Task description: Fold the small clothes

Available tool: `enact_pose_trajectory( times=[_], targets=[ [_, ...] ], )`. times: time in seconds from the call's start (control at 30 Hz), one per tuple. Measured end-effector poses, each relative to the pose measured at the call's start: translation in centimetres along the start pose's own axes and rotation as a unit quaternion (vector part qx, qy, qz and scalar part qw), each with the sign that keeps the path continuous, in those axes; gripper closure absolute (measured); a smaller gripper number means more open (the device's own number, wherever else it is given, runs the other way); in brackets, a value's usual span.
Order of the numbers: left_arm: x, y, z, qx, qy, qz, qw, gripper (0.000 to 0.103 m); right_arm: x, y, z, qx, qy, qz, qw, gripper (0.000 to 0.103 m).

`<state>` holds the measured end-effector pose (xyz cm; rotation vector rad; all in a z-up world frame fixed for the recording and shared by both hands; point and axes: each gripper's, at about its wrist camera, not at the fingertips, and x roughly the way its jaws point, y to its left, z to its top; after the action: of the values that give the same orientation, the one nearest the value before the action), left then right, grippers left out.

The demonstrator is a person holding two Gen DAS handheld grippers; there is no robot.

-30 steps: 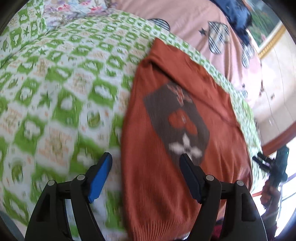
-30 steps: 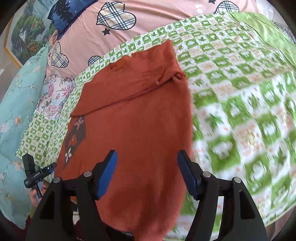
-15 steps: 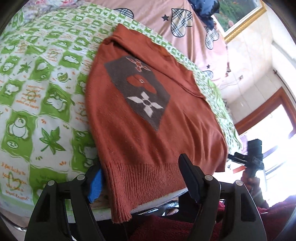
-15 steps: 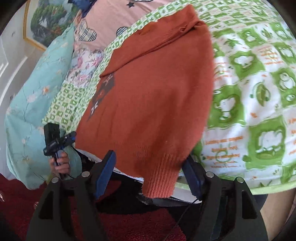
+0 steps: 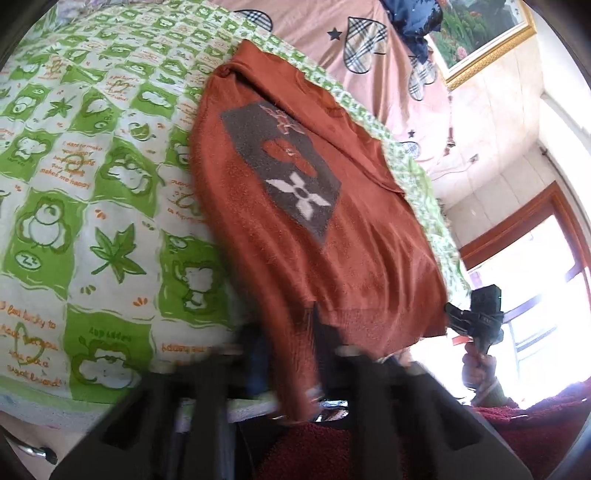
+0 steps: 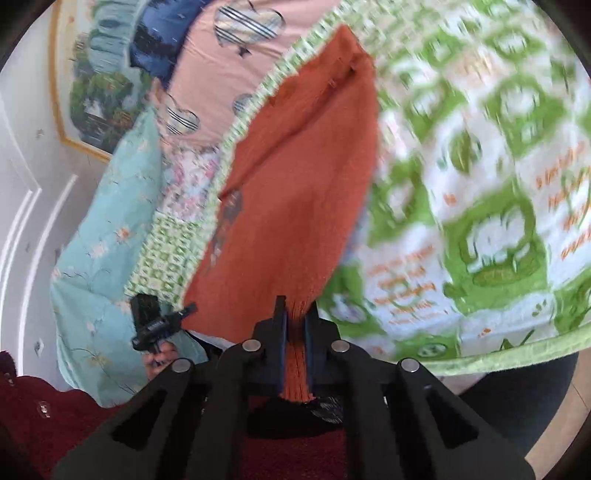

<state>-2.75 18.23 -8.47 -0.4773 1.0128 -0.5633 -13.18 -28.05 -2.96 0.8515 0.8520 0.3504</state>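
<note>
A rust-orange knit sweater [image 5: 295, 206] with a grey diamond patch lies on the green-and-white patterned quilt [image 5: 92, 177], its ribbed hem hanging over the bed's near edge. My left gripper [image 5: 291, 354] is shut on the hem's left corner; the view is blurred there. My right gripper [image 6: 295, 325] is shut on the hem's right corner, ribbing squeezed between its blue pads. The sweater [image 6: 295, 192] stretches away from it across the quilt [image 6: 480, 184].
A pink heart-print bedspread [image 5: 362, 66] and a dark blue garment [image 5: 413, 26] lie beyond the sweater. A teal floral cover [image 6: 107, 236] hangs at the bed's side. A framed picture [image 5: 480, 33] hangs on the wall. The other gripper shows in each view's edge.
Both grippers dropped from above the sweater to the bed's near edge and closed on the hem's two corners. They were open half a second ago.
</note>
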Motion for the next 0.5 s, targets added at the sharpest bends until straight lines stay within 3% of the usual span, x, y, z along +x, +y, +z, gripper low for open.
enact_pose_trajectory(
  times=[0.1, 0.27, 0.5],
  targets=[
    [-0.9, -0.6, 0.1, 0.003, -0.023, 0.006, 0.9997, 0.098, -0.9, 1.3, 0.9, -0.012, -0.016, 0.007, 1.0, 0.095],
    [-3.4, -1.8, 1.0, -0.015, -0.083, -0.019, 0.9963, 0.098, -2.3, 3.5, 3.4, -0.036, -0.055, 0.025, 0.998, 0.095],
    [-4.9, -4.4, 5.3, -0.007, -0.15, -0.039, 0.9879, 0.098, -2.0, 4.0, 9.6, -0.049, -0.121, 0.003, 0.991, 0.095]
  ],
)
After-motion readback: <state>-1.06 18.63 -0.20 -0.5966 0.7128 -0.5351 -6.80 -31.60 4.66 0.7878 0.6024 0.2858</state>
